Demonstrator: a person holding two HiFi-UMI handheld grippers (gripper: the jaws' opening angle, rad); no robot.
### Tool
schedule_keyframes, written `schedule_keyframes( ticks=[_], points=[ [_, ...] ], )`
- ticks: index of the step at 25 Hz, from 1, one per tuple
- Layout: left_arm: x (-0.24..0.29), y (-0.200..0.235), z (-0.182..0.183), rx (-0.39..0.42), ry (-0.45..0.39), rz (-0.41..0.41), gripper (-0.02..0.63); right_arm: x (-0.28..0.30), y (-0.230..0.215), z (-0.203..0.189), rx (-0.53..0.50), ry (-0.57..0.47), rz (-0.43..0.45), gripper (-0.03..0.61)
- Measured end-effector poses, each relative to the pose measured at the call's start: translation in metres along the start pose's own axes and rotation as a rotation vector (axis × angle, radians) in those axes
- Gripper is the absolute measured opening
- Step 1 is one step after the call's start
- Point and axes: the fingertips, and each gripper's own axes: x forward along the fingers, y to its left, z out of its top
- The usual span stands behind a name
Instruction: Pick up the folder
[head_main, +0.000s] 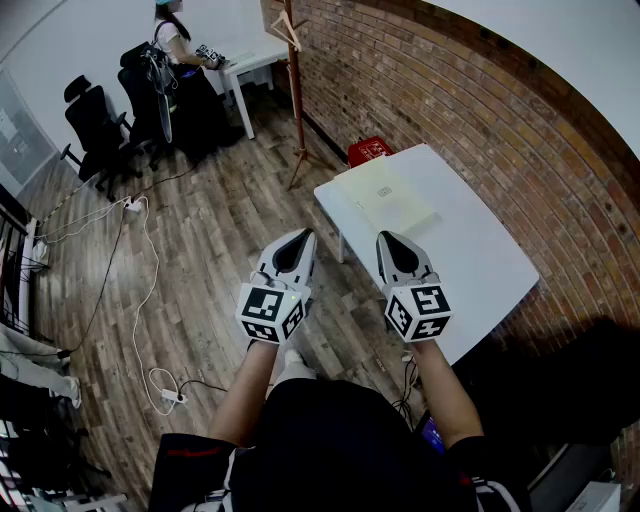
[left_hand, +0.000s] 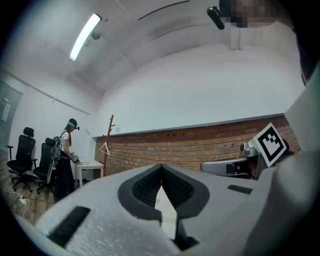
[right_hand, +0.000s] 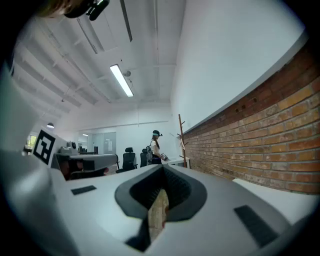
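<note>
Folder (head_main: 385, 197) on table (head_main: 470, 250), well ahead of fingers (head_main: 400, 255)

My right gripper (right_hand: 161, 172) has its pale grey jaws closed tip to tip and empty, with a sliver of brown wooden floor (right_hand: 159, 212) showing through the slit beneath. A red brick wall (right_hand: 260, 150) runs along the right. Far off, a person (right_hand: 156, 147) stands beside a wooden coat stand (right_hand: 181, 140) and black office chairs (right_hand: 129, 159).
</note>
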Motion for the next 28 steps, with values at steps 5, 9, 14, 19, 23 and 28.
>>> schedule_keyframes(
  ticks=[5, 9, 14, 19, 23, 28],
  points=[
    [-0.005, -0.006, -0.001, -0.007, 0.001, -0.004, 0.020, -0.007, 0.003, -0.002, 0.027, -0.004, 0.009, 0.028],
    [-0.007, -0.014, -0.001, -0.004, 0.005, -0.012, 0.020, -0.011, 0.002, -0.003, 0.033, -0.001, 0.010, 0.028],
    [-0.009, -0.016, 0.004, 0.001, -0.004, -0.017, 0.020, -0.013, 0.003, 0.000, 0.041, -0.011, 0.008, 0.028],
    [-0.009, -0.013, 0.006, -0.016, -0.010, -0.029, 0.019, -0.005, 0.002, 0.000, 0.048, -0.014, 0.006, 0.028],
    [-0.006, -0.004, 0.006, -0.039, -0.019, -0.035, 0.019, 0.006, 0.005, -0.002, 0.047, -0.009, 0.006, 0.028],
    [0.009, 0.012, 0.003, -0.057, -0.020, -0.044, 0.019, 0.025, 0.000, -0.001, 0.040, -0.006, -0.002, 0.029]
  ],
)
